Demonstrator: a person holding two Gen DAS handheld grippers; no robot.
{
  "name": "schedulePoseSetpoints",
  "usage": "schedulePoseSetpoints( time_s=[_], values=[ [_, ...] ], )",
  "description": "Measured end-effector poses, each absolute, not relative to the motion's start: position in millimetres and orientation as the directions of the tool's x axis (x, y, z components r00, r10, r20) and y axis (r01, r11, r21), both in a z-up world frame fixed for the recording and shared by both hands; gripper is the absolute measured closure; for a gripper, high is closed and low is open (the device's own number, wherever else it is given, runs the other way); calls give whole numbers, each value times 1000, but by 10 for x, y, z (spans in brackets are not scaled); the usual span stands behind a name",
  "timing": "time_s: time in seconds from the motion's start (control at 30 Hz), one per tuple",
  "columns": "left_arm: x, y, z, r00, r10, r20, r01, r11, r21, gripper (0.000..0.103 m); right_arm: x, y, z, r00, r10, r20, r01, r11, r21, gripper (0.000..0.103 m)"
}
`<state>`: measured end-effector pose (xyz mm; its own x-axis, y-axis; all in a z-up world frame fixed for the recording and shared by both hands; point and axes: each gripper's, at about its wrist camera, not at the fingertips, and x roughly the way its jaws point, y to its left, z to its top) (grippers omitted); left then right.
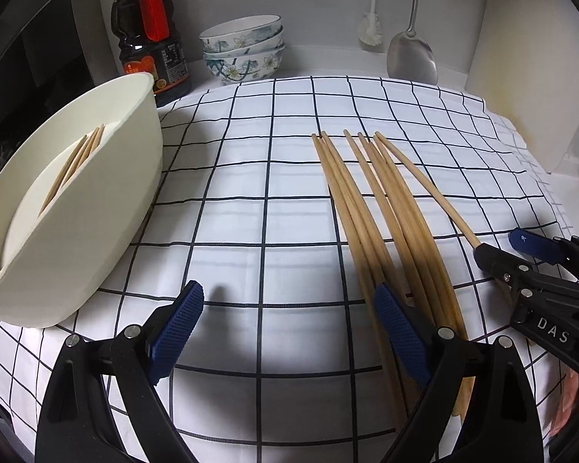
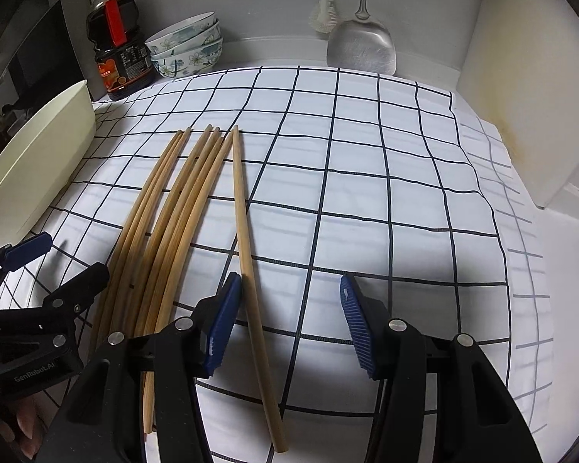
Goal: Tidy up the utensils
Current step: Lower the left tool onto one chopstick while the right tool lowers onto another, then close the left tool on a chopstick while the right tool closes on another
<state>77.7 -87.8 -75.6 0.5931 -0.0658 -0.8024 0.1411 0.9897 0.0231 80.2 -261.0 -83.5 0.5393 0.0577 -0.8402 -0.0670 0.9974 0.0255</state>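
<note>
Several wooden chopsticks (image 1: 386, 208) lie side by side on the white checked cloth (image 1: 251, 177); they also show in the right wrist view (image 2: 173, 208). One chopstick (image 2: 247, 254) lies a little apart on their right. A cream tub (image 1: 77, 208) at the left holds a few chopsticks (image 1: 77, 162). My left gripper (image 1: 289, 328) is open and empty, its right finger over the bundle's near ends. My right gripper (image 2: 289, 320) is open, with the lone chopstick between its fingers, close to the left pad (image 2: 222, 324).
A dark sauce bottle (image 1: 150, 34), stacked floral bowls (image 1: 243, 48), a dish brush (image 1: 370, 27) and a metal spatula (image 1: 411, 54) stand along the back wall. A cream wall panel (image 1: 529, 58) bounds the right. The cream tub also shows in the right wrist view (image 2: 38, 162).
</note>
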Motion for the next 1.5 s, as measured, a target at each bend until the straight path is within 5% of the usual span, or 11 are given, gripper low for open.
schedulePoseSetpoints(
  time_s=[0.33, 0.43, 0.57, 0.63, 0.8, 1.5],
  values=[
    [876, -852, -849, 570, -67, -819, 119, 993, 2, 12, 805, -2558, -840, 552, 48, -832, -76, 997, 7, 52],
    [879, -865, -844, 578, -78, -813, 133, 991, 0, 19, 804, -2520, -846, 558, 55, -828, -95, 996, 2, 53],
    [847, -888, -816, 593, -96, -800, 154, 988, -4, 42, 792, -2470, -841, 566, 71, -821, -122, 993, 2, 66],
    [828, -890, -803, 599, -101, -794, 159, 987, -6, 52, 784, -2432, -837, 568, 76, -820, -138, 990, -4, 82],
    [802, -925, -779, 603, -123, -788, 182, 983, -14, 95, 776, -2393, -838, 572, 70, -817, -145, 989, -17, 96],
    [578, -675, -396, 626, -206, -752, 232, 970, -73, 96, 656, -2509, -447, 643, 134, -754, -61, 990, 124, 97]
  ],
)
